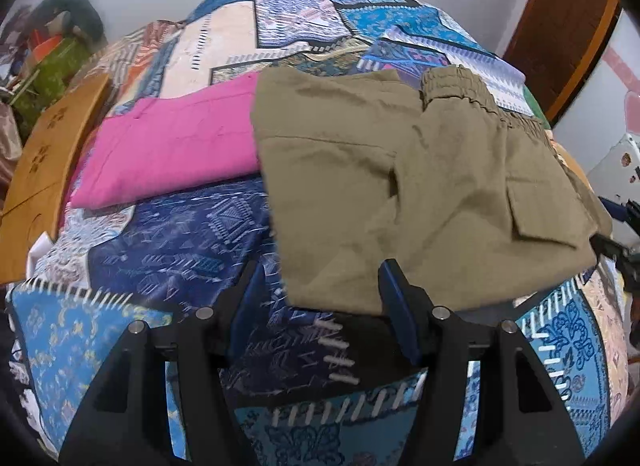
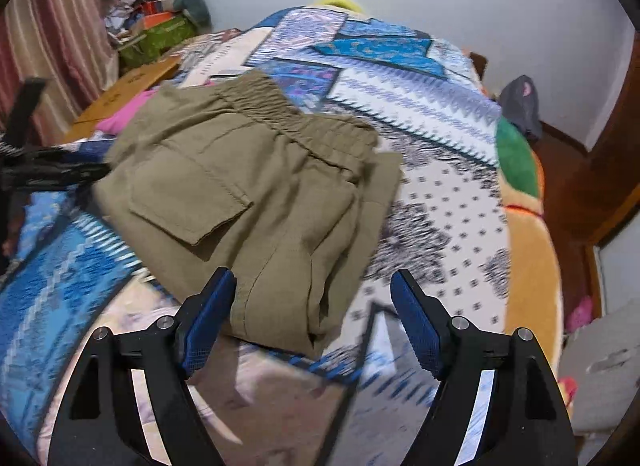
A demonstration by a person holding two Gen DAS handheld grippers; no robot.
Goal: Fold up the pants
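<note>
**Two grippers, one folded pair of khaki pants: finishing stage**

Item: khaki cargo pants [image 1: 420, 185], lying on the patchwork bedspread [image 1: 168, 258] of a bed. Already folded into a compact rectangle of several layers; elastic waistband [image 2: 288, 109] on the far side, flap pocket [image 2: 192, 201] uppermost. One lower layer sticks out past the stack along the edge seen on the right in the right wrist view, so the edges are not quite flush.

Adjacent: folded pink garment [image 1: 168, 145], touching or slightly under the khaki stack on its far-left side; which, I cannot tell. Wooden board [image 1: 44, 169] beyond it at the bed's edge.

Left gripper [image 1: 320, 306]: fingers spread, holding nothing, poised just above the near edge of the stack, one finger [image 1: 394, 306] overlapping the cloth in view.

Right gripper [image 2: 312, 306]: fingers spread, empty, straddling the near corner of the stack.

Judged stage: fold largely complete; what remains is squaring up or a last halving.

Handling advice:
- Pinch through all layers at the corners, not the top sheet alone, or the stack will shear.
- Grip both near corners at matching height and move them together, keeping the fold line straight.
- Tuck the protruding layer in before pressing flat.
- Keep clear of the pink garment so it is not dragged along.
- The soft bedspread may ruck; lift rather than slide.
</note>
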